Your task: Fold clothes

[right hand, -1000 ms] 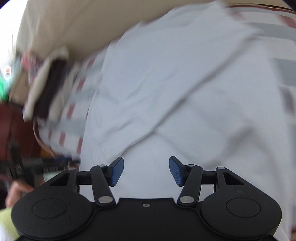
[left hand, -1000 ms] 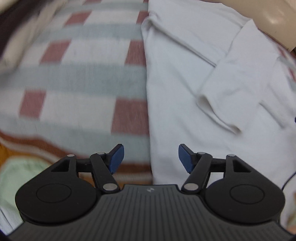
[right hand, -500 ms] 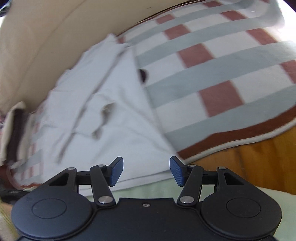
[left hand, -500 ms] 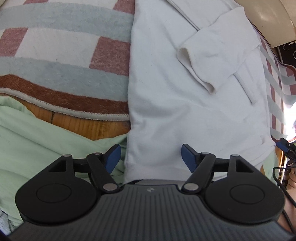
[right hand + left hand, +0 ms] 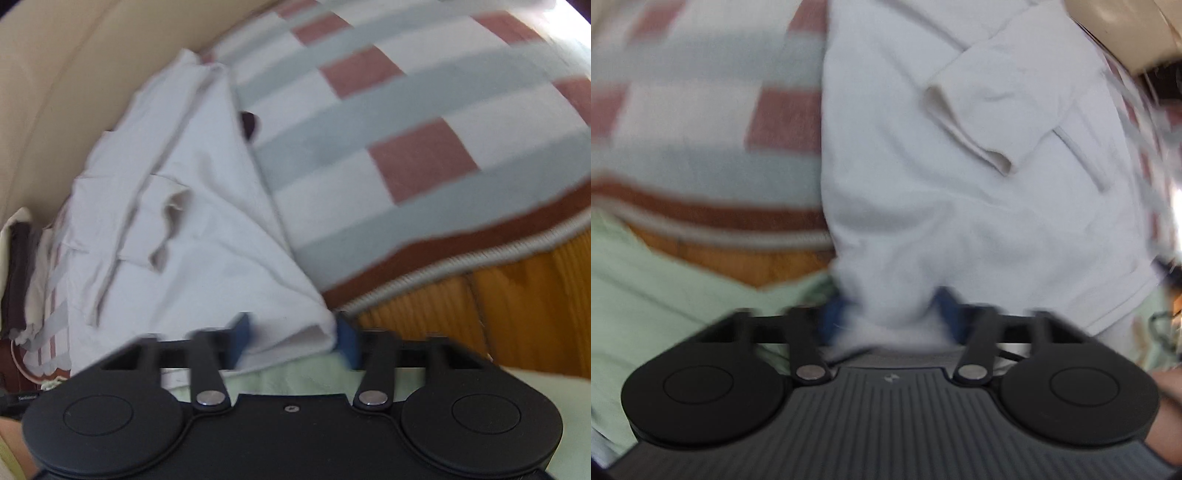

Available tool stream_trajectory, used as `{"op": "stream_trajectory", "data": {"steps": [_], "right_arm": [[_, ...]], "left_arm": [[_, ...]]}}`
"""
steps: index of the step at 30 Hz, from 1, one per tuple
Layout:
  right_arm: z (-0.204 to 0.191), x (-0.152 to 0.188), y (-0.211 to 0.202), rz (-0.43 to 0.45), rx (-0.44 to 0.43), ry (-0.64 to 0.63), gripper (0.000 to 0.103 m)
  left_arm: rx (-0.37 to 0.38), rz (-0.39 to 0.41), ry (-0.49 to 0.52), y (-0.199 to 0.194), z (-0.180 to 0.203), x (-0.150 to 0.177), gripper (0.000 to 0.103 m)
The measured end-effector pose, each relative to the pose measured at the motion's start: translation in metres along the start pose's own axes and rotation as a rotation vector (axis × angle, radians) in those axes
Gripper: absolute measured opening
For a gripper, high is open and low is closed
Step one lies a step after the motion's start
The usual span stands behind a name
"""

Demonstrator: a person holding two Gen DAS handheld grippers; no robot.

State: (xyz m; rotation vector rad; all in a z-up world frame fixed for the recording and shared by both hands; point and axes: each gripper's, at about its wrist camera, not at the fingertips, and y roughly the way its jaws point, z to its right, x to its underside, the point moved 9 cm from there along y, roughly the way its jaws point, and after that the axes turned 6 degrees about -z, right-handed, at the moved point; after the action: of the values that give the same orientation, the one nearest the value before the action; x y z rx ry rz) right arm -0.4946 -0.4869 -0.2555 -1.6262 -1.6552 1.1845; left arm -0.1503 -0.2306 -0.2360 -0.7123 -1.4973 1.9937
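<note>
shirt: white t-shirt [image 5: 923, 192] laid out long on the checked blanket [image 5: 388, 110], sleeve [image 5: 975, 122] already turned in over the body, so narrowed down into a strip. Hem end hanging off the blanket edge toward the camera, over the wooden board [image 5: 480, 295].

left tongs: left gripper [image 5: 890, 317] down at the near hem, blue pads [image 5: 831, 317] either side of a bunched lump of white cloth. Wide-ish gap, blurry, so can't really tell if biting or just straddling it.

right tongs: right gripper [image 5: 291, 336] at the other hem corner, cloth edge sitting between the pads [image 5: 347, 339]. Spread apart with daylight around the fabric, so not clamped from the looks of it.

why there: one tong per bottom corner, probably so the hem lifts evenly and goes up toward the collar without twisting.

stage: fits either grabbing the hem for a lengthwise fold or just having let go after tugging it straight. No way to pick from this.

other stuff: pale green fabric [image 5: 665, 295] under both tools, darker folded pile [image 5: 16, 273] off at the far end in the right view.

watch out: sleeve flap sits loose, likely to flop open if the hem gets yanked fast.
</note>
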Motion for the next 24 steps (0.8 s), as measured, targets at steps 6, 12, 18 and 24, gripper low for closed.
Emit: {"op": "stream_trajectory", "data": {"steps": [6,12,18,24], "right_arm": [[-0.028,-0.023,-0.024,0.151,0.036,-0.129,0.009],[-0.042,-0.037,-0.039,0.224,0.022,-0.178,0.009],[-0.058,-0.055,-0.053,0.298,0.011,-0.23,0.009],[-0.09,-0.111,-0.051,0.384,0.035,-0.33,0.009]], "left_arm": [[0.013,0.222,0.035,-0.047,0.003,-0.02,0.012],[-0.001,0.313,0.094,-0.062,0.013,-0.036,0.011],[-0.075,0.379,0.139,-0.072,0.016,-0.065,0.011],[-0.159,0.385,0.191,-0.061,0.014,-0.099,0.011]]}}
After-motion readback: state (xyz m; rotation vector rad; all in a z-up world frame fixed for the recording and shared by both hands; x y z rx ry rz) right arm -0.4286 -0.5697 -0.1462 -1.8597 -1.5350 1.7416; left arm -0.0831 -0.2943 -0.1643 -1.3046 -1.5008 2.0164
